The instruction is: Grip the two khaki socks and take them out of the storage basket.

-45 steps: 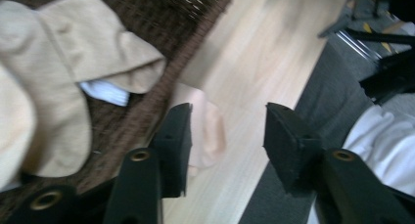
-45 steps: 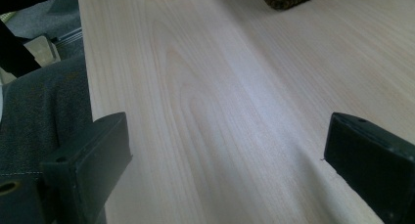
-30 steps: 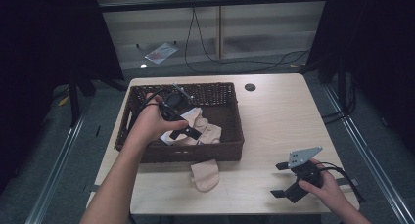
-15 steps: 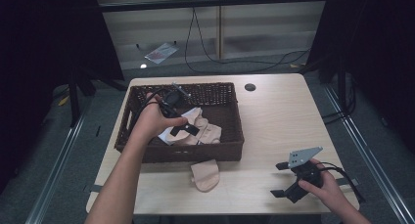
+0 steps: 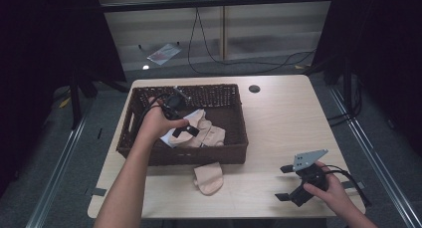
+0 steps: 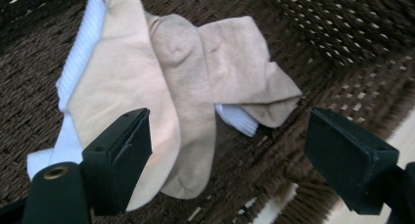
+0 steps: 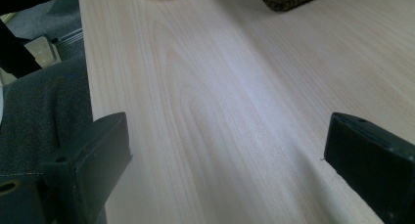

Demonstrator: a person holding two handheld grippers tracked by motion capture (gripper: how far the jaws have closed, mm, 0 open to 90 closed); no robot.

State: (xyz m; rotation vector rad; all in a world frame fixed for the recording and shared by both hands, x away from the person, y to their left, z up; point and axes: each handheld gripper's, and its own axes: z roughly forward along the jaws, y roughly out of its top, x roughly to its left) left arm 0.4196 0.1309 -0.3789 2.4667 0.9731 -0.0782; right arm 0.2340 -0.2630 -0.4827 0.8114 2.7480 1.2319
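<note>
A dark woven basket (image 5: 128, 133) sits on the left half of the table and holds a pile of beige socks (image 5: 206, 134) over a white sock (image 6: 80, 57). My left gripper (image 5: 183, 129) hovers open just above this pile, inside the basket. In the left gripper view the beige socks (image 6: 188, 92) lie crumpled between and beyond the spread jaws, which hold nothing. Another beige sock (image 5: 208, 179) lies on the table in front of the basket. Near the front right corner my right gripper (image 5: 283, 183) is open over bare wood (image 7: 220, 111).
The light wooden table (image 5: 288, 123) has a small dark round hole (image 5: 255, 88) at the back. Its front edge (image 7: 90, 101) runs close to the right gripper, with a grey-clothed leg (image 7: 44, 116) beyond it. Cables and a metal rail lie on the floor behind the table.
The left hand and its gripper have shifted slightly left within the basket, still over the socks. The right gripper has stayed where it was.
</note>
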